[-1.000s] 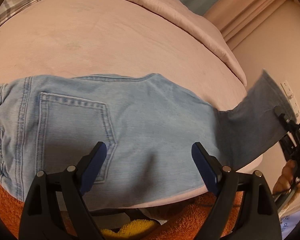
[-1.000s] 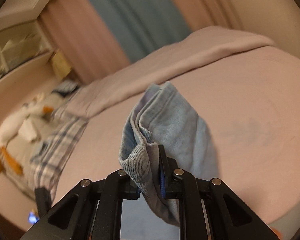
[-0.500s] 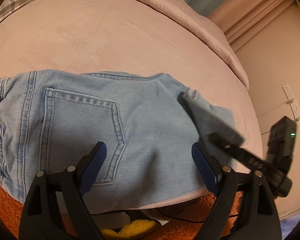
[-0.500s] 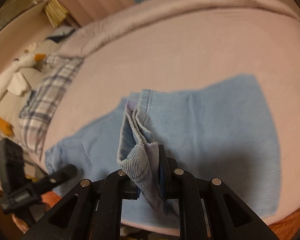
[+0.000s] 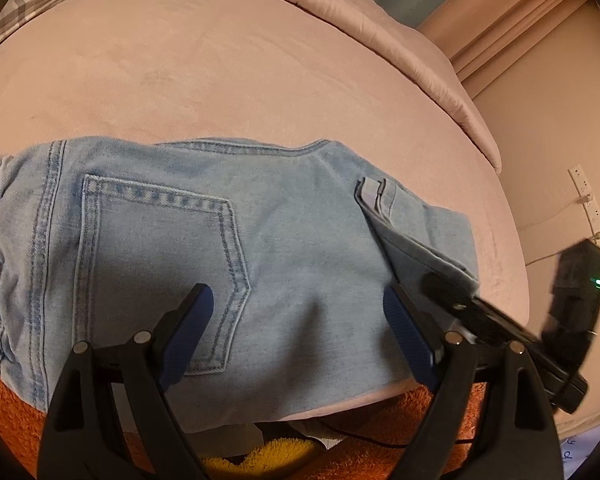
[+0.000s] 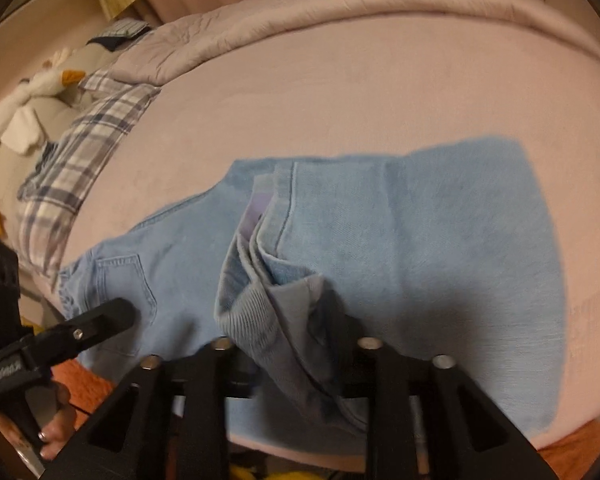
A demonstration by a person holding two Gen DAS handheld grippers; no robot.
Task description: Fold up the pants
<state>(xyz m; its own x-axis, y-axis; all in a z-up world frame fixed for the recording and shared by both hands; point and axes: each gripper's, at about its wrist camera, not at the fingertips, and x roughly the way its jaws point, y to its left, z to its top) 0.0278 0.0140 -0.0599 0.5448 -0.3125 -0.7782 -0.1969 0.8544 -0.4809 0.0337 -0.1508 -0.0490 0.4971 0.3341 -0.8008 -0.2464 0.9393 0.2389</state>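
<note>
Light blue denim pants [image 5: 300, 220] lie flat across the near edge of a pink bed [image 5: 220, 60], back pocket up, waistband at the left. One leg is folded back over them, its hem [image 5: 374, 192] resting near the seat. My left gripper [image 5: 296, 294] hovers open just above the pants by the pocket, nothing between its blue pads. In the right wrist view the pants [image 6: 440, 240] spread ahead, and the bunched hem [image 6: 256, 280] lies slack between the fingers of my right gripper [image 6: 296, 344], whose jaws are opening. The right gripper [image 5: 440, 284] also shows at the pants' right edge.
A plaid cloth [image 6: 80, 152] and a white plush toy [image 6: 40, 80] lie at the bed's far left. A rolled duvet [image 6: 340, 4] runs along the back. An orange rug [image 5: 4, 400] is below the bed edge. A hand [image 6: 56, 436] holds the left gripper [image 6: 100, 320].
The right gripper carried the leg hem from the far right over and down onto the pants, then its jaws parted. The left gripper stayed where it was, still open.
</note>
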